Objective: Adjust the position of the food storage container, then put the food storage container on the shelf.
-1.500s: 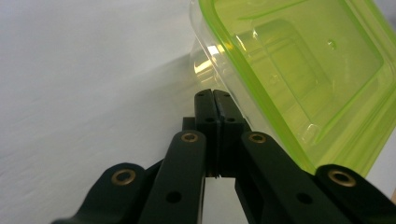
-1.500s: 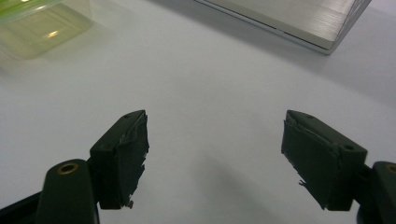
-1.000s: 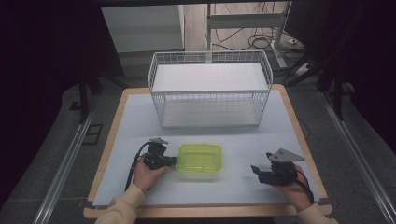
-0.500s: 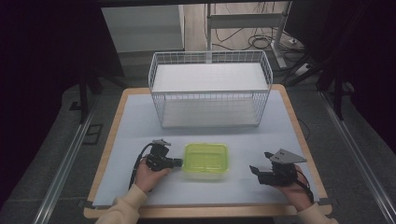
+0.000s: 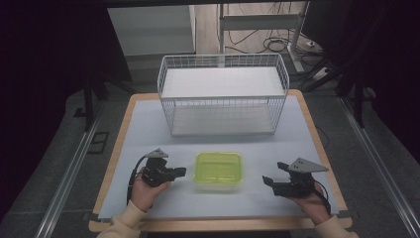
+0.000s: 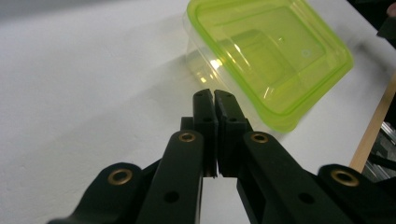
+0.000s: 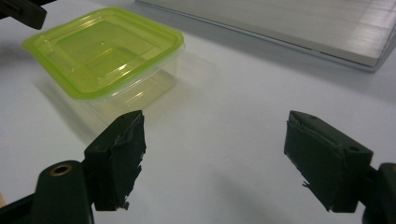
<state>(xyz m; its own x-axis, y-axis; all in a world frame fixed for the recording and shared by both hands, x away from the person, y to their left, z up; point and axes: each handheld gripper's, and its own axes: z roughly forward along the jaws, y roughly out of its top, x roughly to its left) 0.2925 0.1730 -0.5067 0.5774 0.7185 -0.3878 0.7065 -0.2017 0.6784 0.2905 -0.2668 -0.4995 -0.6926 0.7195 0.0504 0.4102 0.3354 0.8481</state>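
Observation:
A clear plastic container with a lime-green lid sits on the white mat near the table's front. My left gripper lies just left of it, shut with nothing between its jaws, which point at the container's side across a small gap. In the left gripper view the shut gripper stops just short of the container. My right gripper stands open to the right of the container, apart from it. In the right gripper view that gripper gapes wide over bare mat, with the container farther off at the upper left.
A white wire basket with a pale board in its bottom stands at the back middle of the table; its board edges the right gripper view. The wooden table edge frames the mat. The left gripper's jaw tip shows beyond the container.
The container has slid a little to the right. The left gripper moved right with it, then eased back slightly. The right gripper has barely moved.

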